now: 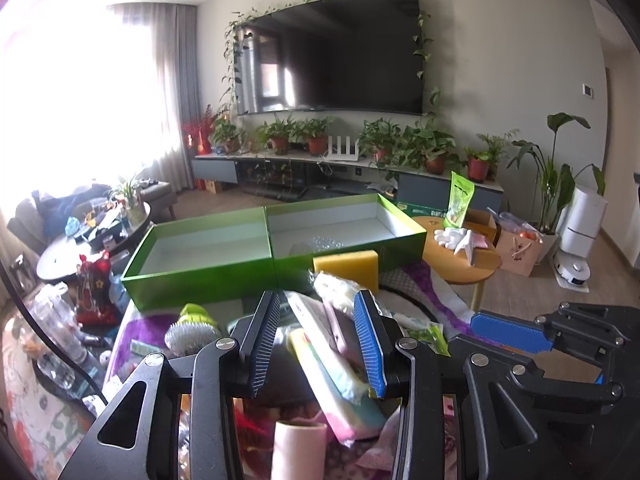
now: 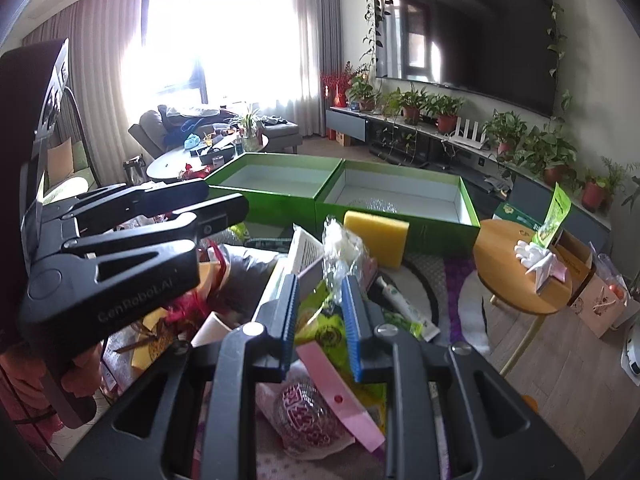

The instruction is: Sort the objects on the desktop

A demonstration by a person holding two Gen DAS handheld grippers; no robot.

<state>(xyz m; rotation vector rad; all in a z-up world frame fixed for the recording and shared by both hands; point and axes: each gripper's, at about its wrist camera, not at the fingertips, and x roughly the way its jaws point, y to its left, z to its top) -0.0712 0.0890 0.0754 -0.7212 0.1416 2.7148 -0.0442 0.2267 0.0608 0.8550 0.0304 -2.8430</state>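
Left wrist view: you are holding the left gripper over the pile of clutter on the desk, on the near side of the green box. Its fingers are standing moderately apart, straddling a flat pastel packet that is lying at a slant between them; whether either pad is touching it cannot be told, and nothing is lifted.

Right wrist view: you are holding the right gripper over the same pile, also nearer than the green box. Its fingers are narrowly apart around a green printed bag, with a crinkled clear wrapper rising just beyond the tips. Contact is not clear; I would not call it a grip yet.

Landmark notes: the green box is sitting open with two compartments. The right one is holding a shiny metal scourer; the left one is looking bare. A yellow sponge is leaning against the box's near wall.

Handling judgement:
- The pastel packet is probably light and soft, film-wrapped, so likely slippery; you are best taking it across its short width near the middle.
- The green bag is likely thin and floppy; pinching a flat, filled part rather than a loose edge should stop it sliding out.
- The sponge is light and compressible; its side faces are looking easy to take.
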